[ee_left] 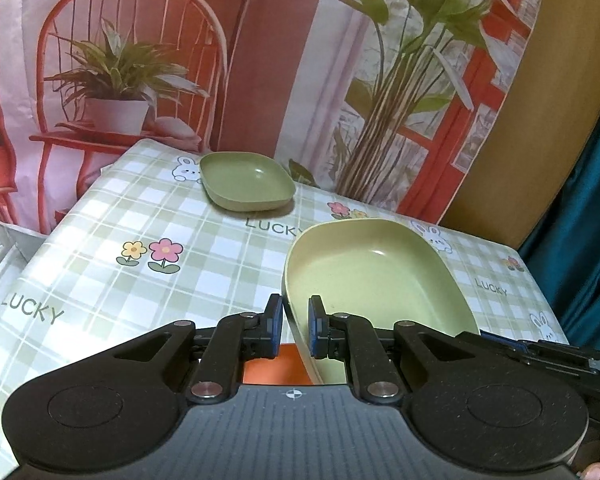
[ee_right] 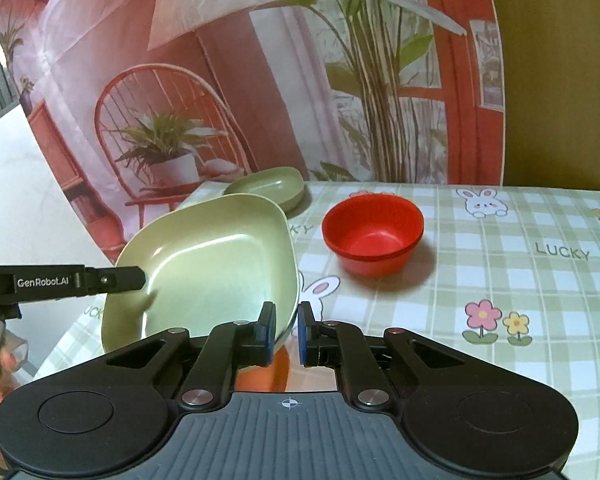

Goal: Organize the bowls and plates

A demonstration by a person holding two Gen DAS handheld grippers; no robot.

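Left wrist: left gripper (ee_left: 296,326) pinches the near rim of the light green plate (ee_left: 376,280), pads either side of the wall, narrow gap, so it reads as holding the plate. Plate is tilted up off the checked tablecloth (ee_left: 100,240), over the table's near right part; something orange (ee_left: 274,364) shows underneath it, can't tell what. Second, darker green plate (ee_left: 246,186) sits flat near the far edge, well apart. Right wrist: right gripper (ee_right: 287,332) clamps the same light green plate (ee_right: 204,264) on its opposite rim, one pad inside and one outside, also narrow. Left tool's finger (ee_right: 116,278) comes in from the left and touches the plate's rim there. Red bowl (ee_right: 374,234) stands upright mid-table, just right of the plate; darker green plate (ee_right: 272,186) is behind at the far edge. Judgement: two-handed carry of the plate, likely to stack it on the darker one. To do it well: move both grips together and level so neither rim slips, clear the red bowl on the way, lower centred over the far plate, then release one side at a time.
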